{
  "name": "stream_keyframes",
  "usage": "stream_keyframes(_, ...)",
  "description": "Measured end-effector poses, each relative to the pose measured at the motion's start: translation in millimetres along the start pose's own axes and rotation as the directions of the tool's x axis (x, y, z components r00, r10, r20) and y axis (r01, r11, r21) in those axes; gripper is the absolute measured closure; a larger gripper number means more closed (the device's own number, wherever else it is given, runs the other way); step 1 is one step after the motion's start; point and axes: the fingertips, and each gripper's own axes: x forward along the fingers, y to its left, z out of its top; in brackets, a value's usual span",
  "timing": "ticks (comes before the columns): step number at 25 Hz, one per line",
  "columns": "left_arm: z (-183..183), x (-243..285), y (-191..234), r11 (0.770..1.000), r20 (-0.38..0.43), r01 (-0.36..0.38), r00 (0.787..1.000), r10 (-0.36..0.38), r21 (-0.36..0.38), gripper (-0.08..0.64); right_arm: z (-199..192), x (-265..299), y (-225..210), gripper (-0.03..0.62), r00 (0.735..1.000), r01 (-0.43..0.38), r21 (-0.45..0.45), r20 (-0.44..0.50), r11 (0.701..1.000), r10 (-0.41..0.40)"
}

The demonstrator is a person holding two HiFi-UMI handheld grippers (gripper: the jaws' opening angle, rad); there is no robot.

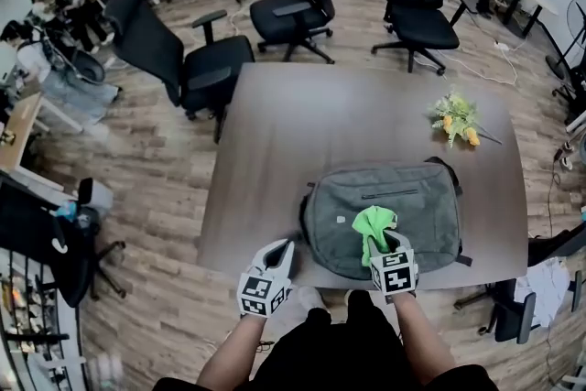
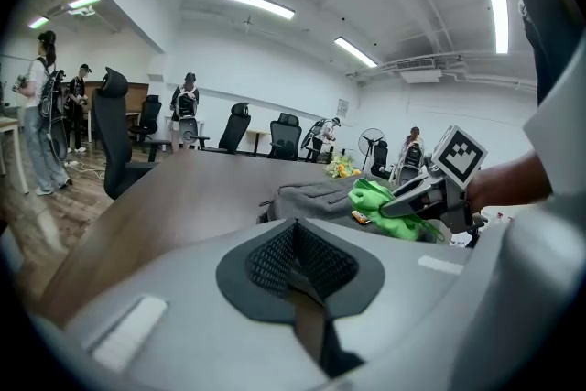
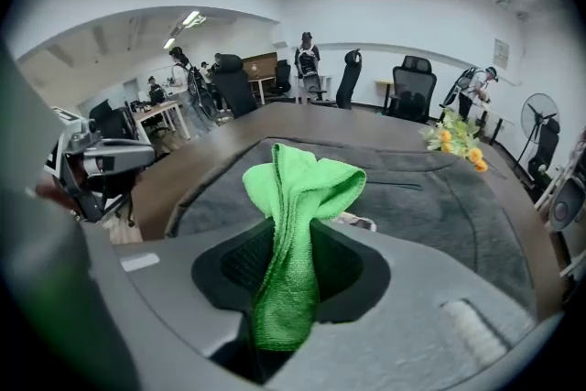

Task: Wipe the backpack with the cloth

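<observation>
A grey backpack (image 1: pixel 403 206) lies flat near the front edge of the brown table (image 1: pixel 293 133). My right gripper (image 1: pixel 383 244) is shut on a bright green cloth (image 1: pixel 374 224), whose free end bunches up over the backpack's near half. In the right gripper view the green cloth (image 3: pixel 298 224) stands pinched between the jaws, with the backpack (image 3: pixel 439 197) spread beyond it. My left gripper (image 1: pixel 286 250) hangs at the table's front edge, left of the backpack, shut with nothing in it. The left gripper view shows the backpack (image 2: pixel 316 197) and the cloth (image 2: pixel 389 206) ahead to the right.
A small bunch of yellow and green flowers (image 1: pixel 455 117) lies at the table's far right. Black office chairs (image 1: pixel 302 0) stand beyond the table and at its left. People and desks are in the background. A small orange-white tag (image 3: pixel 352 220) lies on the backpack.
</observation>
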Motion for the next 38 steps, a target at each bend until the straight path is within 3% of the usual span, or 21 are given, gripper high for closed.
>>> stream_keyframes(7, -10.8, -18.0, -0.5, 1.000, -0.008, 0.002, 1.000, -0.002, -0.008, 0.545, 0.5, 23.4, 70.9, 0.477, 0.989, -0.150, -0.028, -0.016, 0.988, 0.150)
stream_keyframes(11, -11.2, -24.0, 1.4, 1.000, -0.012, 0.007, 1.000, -0.007, -0.003, 0.545, 1.2, 31.8, 95.9, 0.477, 0.984, -0.174, -0.037, -0.048, 0.984, 0.172)
stream_keyframes(14, -13.7, -28.0, 3.4, 1.000, -0.018, 0.003, 1.000, -0.003, 0.000, 0.545, -7.3, 34.2, 98.8, 0.477, 0.989, -0.127, -0.143, -0.098, 0.982, 0.113)
stream_keyframes(18, -17.8, -30.3, 6.2, 1.000, -0.022, -0.004, 1.000, 0.004, -0.004, 0.545, -19.7, 33.2, 84.6, 0.477, 0.991, -0.037, -0.314, -0.133, 0.949, -0.006)
stream_keyframes(24, -18.8, -25.3, 0.7, 1.000, -0.035, 0.014, 0.999, -0.013, 0.004, 0.545, -27.2, 25.2, 51.6, 0.477, 0.985, 0.027, -0.312, -0.154, 0.950, -0.079)
stream_keyframes(29, -14.6, -15.1, -12.4, 0.999, -0.036, 0.047, 0.998, -0.046, 0.021, 0.545, -34.1, 16.0, 18.5, 0.477, 0.971, 0.103, -0.362, -0.165, 0.926, -0.172)
stream_keyframes(38, -9.7, 0.3, -29.4, 0.994, -0.045, 0.097, 0.994, -0.095, 0.053, 0.545, -40.8, -6.7, -37.2, 0.477, 0.938, 0.211, -0.375, -0.183, 0.903, -0.295)
